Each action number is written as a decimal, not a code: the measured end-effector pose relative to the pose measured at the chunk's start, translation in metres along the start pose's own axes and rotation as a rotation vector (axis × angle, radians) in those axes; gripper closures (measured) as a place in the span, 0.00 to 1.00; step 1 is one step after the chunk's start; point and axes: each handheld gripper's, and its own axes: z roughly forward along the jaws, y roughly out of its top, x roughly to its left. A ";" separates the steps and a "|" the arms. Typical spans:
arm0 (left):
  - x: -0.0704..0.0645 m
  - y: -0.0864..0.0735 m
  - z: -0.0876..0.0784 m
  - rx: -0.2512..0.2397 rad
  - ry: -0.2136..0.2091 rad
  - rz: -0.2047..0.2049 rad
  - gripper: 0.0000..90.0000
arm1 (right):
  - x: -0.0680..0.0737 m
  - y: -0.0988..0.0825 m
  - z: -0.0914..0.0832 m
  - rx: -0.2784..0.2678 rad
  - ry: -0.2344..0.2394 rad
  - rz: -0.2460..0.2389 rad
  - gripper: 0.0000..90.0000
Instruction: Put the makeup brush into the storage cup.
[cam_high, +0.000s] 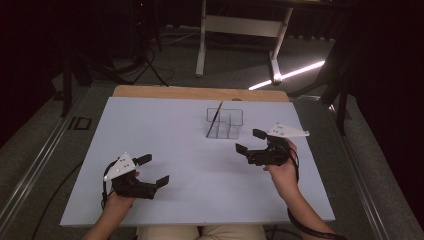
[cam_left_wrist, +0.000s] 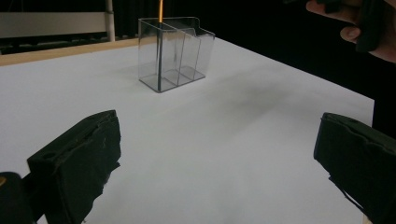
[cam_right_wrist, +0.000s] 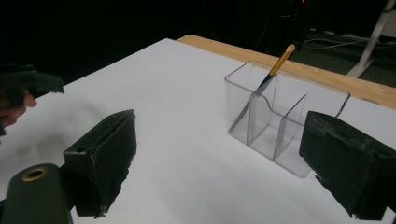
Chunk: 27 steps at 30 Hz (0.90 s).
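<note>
Two grippers hover over the white table (cam_high: 165, 125), jaws spread apart and empty: the left gripper (cam_high: 152, 171) nearest the person, the right gripper (cam_high: 251, 141) farther forward. Just beyond the right one, the brush (cam_high: 215, 118) leans steeply in the clear organizer (cam_high: 225, 123), handle tilting away.

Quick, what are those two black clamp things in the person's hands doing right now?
Left gripper: open, holding nothing, above the white table.
Right gripper: open, holding nothing, near the clear plastic divided holder.
</note>
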 end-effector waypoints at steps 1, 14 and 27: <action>0.000 0.000 0.000 0.000 0.000 0.000 0.02 | 0.001 -0.002 -0.002 -0.005 0.003 0.002 0.12; 0.000 0.001 -0.001 -0.004 -0.003 0.003 0.02 | 0.016 -0.020 -0.017 -0.027 0.072 -0.016 0.15; 0.000 0.001 -0.002 -0.009 -0.003 0.002 0.02 | 0.026 -0.043 -0.032 -0.025 0.132 -0.072 0.13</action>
